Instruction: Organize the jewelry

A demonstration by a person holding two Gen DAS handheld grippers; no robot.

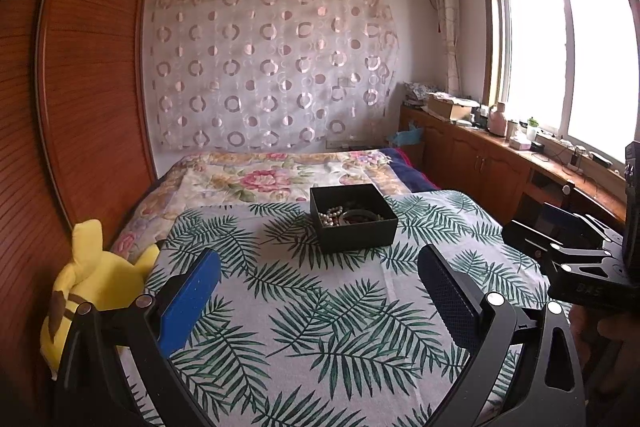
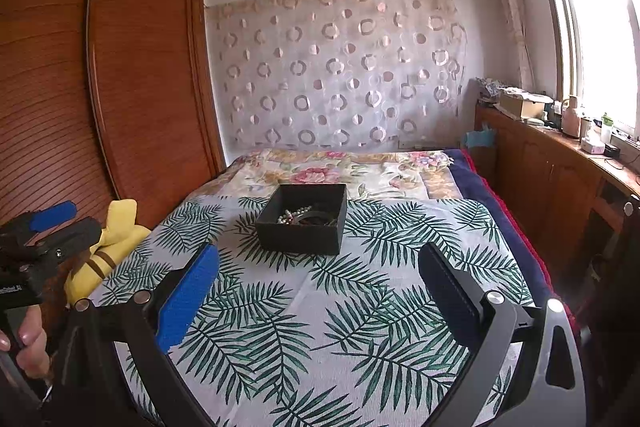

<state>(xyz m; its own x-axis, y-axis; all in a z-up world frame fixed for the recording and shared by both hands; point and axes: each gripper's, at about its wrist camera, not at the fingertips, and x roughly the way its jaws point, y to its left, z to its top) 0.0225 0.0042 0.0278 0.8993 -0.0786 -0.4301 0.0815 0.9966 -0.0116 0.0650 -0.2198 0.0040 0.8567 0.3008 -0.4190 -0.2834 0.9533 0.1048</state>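
Both grippers, left gripper [image 1: 318, 277] and right gripper [image 2: 318, 277], are hovering with jaws released, nothing grasped, probably lining up; black box [image 1: 353, 217] holding pearl beads [image 1: 330, 217] is sitting ahead on the bed [image 1: 280, 307].

Here's the bed [image 1: 224, 175]: a leaf-print cloth [image 1: 320, 307] spread over it, black jewelry box [image 1: 354, 227] sitting there, yellow plush [image 1: 100, 267] at the edge.

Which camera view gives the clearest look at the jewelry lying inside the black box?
The left wrist view: it looks down into the black box, showing the pearl beads and a dark bangle. The right wrist view shows the same jewelry smaller, partly behind the near wall.
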